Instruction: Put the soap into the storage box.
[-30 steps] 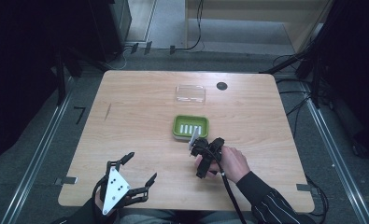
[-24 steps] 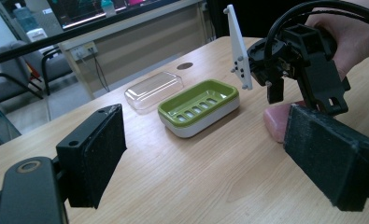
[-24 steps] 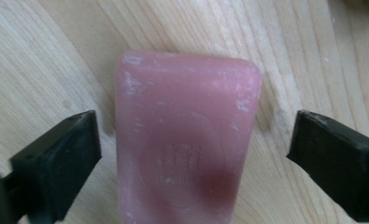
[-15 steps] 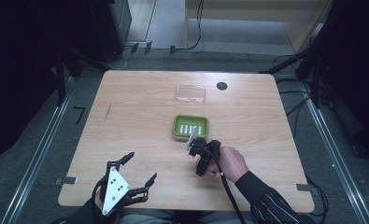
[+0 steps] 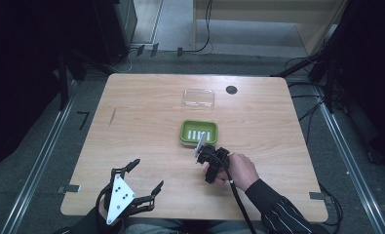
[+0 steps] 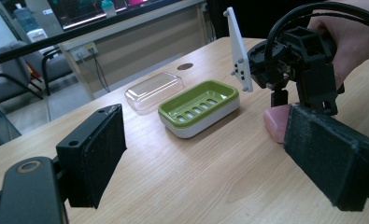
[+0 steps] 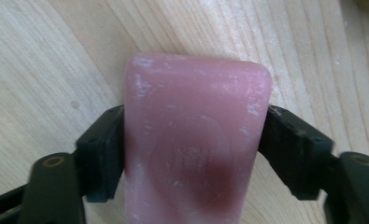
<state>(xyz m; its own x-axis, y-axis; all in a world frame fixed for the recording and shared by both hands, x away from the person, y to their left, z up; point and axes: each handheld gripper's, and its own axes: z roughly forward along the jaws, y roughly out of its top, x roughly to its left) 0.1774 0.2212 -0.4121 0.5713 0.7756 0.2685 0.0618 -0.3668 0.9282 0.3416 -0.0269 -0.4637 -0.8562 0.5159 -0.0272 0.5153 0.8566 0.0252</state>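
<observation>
A pink soap bar [image 7: 196, 140] lies flat on the wooden table [image 5: 146, 131]. My right gripper [image 7: 196, 154] points down over it. Its jaws have just been closing and now press the bar's two long sides. In the left gripper view the soap bar [image 6: 275, 122] peeks out under the right gripper [image 6: 289, 60]. From above, the right gripper [image 5: 210, 170] stands just in front of the green soap dish [image 5: 199, 132], which is empty. My left gripper [image 5: 147, 173] rests open near the front left edge, holding nothing.
A clear plastic lid [image 5: 199, 98] lies behind the dish, with a small black round hole [image 5: 231, 89] in the tabletop to its right. In the left gripper view the green dish [image 6: 198, 105] and the lid [image 6: 154, 90] sit ahead. Dark floor and rails surround the table.
The right gripper's jaws have drawn together around the soap bar. Both hands have stayed where they were.
</observation>
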